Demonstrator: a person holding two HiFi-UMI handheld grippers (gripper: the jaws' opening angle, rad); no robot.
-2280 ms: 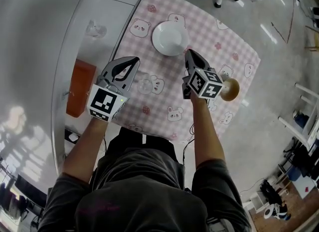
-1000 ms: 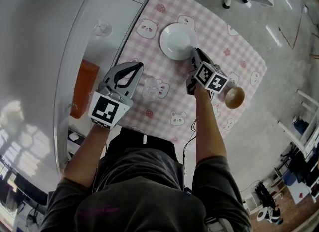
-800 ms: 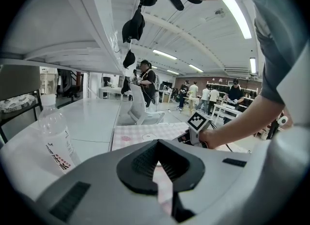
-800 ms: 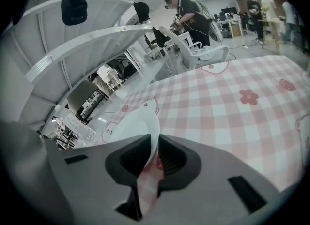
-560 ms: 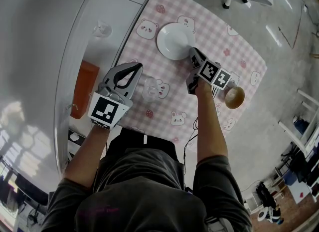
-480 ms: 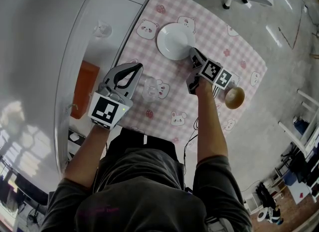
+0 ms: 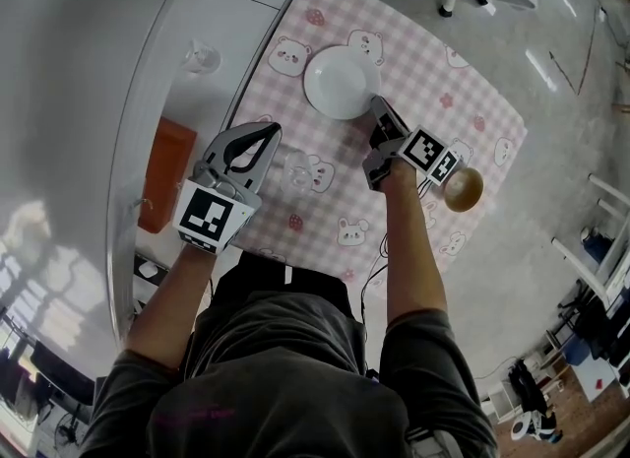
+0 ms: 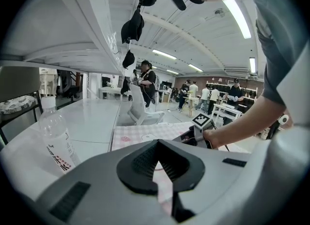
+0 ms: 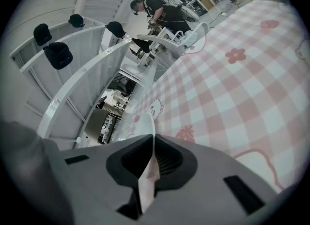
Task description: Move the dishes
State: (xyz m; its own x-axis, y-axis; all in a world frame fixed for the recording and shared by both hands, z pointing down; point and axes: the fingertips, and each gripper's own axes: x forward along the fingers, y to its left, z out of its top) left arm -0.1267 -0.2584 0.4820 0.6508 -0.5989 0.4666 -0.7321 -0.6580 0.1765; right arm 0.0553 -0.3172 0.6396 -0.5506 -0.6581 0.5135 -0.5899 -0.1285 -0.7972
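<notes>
Head view: the white plate (image 7: 340, 82) sat on the pink checked cloth (image 7: 433, 92) at the upper middle of the frame. The right tool (image 7: 376, 109) was up against the plate's lower right rim. The left tool (image 7: 258, 136) hung at the left, well apart from the plate, with a clear glass (image 7: 297, 172) just beside its tip. A brown bowl (image 7: 463, 190) sat at the right edge of the surface.

I'd guess the plate is glazed ceramic: stiff, smooth, a bit slippery, and it'd chip if dropped. The rim is the only place to pinch it. Held by one edge, the far side will want to sag, so a deep, firm bite looks wise.

Left gripper view: the left tool (image 8: 158, 146) had its jaws closed together with nothing in them, only cloth showing past them. A water bottle (image 8: 55, 137) stood at the left.

Right gripper view: the right tool (image 9: 151, 144) was clamped on the plate (image 9: 147, 122), whose thin white rim ran edge-on between the pads.

Versus a second ago: the marker cube on the right tool had rolled over to the right. The plate looked nudged a touch left, toward the bear prints. The left tool, glass and bowl hadn't budged.
</notes>
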